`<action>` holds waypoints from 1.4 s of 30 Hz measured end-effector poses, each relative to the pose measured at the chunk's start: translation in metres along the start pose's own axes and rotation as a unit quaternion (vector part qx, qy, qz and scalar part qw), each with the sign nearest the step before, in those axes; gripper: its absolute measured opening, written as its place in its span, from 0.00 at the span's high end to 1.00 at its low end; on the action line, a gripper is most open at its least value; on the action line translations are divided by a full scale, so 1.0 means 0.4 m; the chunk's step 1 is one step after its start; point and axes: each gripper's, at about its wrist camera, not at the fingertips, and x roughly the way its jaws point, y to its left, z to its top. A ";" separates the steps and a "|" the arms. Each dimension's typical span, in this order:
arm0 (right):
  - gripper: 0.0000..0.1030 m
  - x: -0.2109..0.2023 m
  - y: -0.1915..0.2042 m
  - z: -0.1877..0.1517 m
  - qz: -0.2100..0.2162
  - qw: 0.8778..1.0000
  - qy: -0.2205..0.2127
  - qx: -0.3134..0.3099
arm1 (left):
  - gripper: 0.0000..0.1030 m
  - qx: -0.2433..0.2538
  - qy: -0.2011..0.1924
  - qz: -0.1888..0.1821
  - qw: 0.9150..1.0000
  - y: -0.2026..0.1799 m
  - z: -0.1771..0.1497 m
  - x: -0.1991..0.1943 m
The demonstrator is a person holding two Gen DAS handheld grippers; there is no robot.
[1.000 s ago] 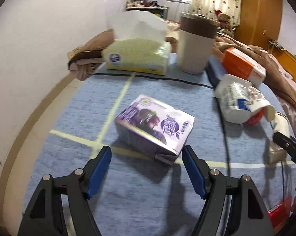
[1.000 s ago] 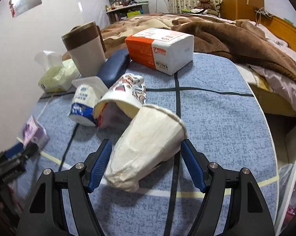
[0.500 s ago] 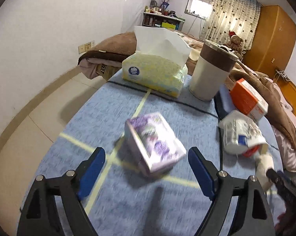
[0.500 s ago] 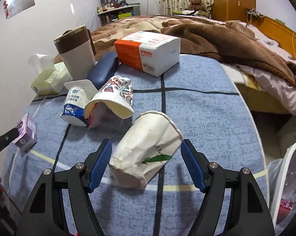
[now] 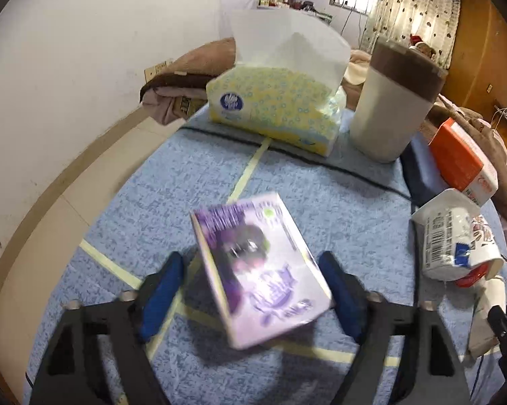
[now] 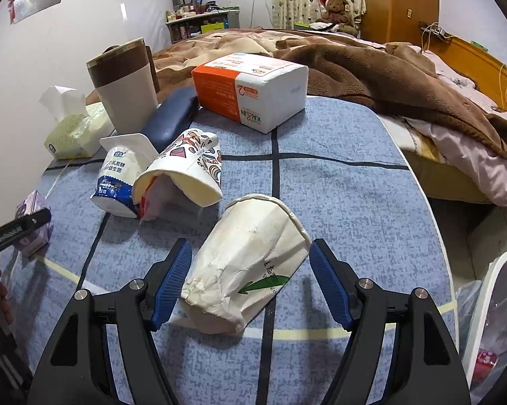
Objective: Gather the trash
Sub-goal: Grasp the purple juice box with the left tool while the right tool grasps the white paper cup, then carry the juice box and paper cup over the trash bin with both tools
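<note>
Purple carton (image 5: 260, 276): print legible left-cam only

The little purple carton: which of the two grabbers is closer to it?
Left. The left gripper has the purple carton between its closing fingers. The right gripper is further along the table, straddling a crumpled paper cup.

Quick count of what's on the blue-covered counter (image 6: 337, 182): two paper cups lying on their sides, one crumpled white (image 6: 250, 263) and one with cartoon print (image 6: 186, 172). One purple carton (image 5: 260, 276), one yogurt pouch (image 6: 118, 179), two tissue packs, yellow (image 5: 273, 111) and orange-white (image 6: 250, 87). One brown-lidded tumbler (image 6: 125, 84), one navy case (image 6: 169, 118). Plus one teddy bear (image 6: 336, 8) on the bed.
</note>
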 end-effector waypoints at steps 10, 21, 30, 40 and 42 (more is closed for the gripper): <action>0.56 -0.006 -0.035 -0.020 0.055 0.998 0.001 0.035 | 0.42 0.029 -0.010 -0.012 0.999 -0.029 -0.025 -0.027; 0.77 -0.048 -0.059 -0.034 0.068 0.997 -0.020 0.039 | 0.42 0.047 -0.024 -0.055 0.997 -0.067 -0.091 -0.120; 0.77 -0.123 -0.101 -0.053 0.073 0.995 -0.046 0.048 | 0.42 0.081 -0.041 -0.090 0.992 -0.138 -0.144 -0.220; 0.77 -0.207 -0.162 -0.074 0.067 0.993 -0.072 0.061 | 0.42 0.127 -0.075 -0.111 0.983 -0.226 -0.204 -0.336; 0.77 -0.222 -0.176 -0.080 0.066 0.993 -0.077 0.063 | 0.42 0.132 -0.078 -0.116 0.981 -0.240 -0.213 -0.353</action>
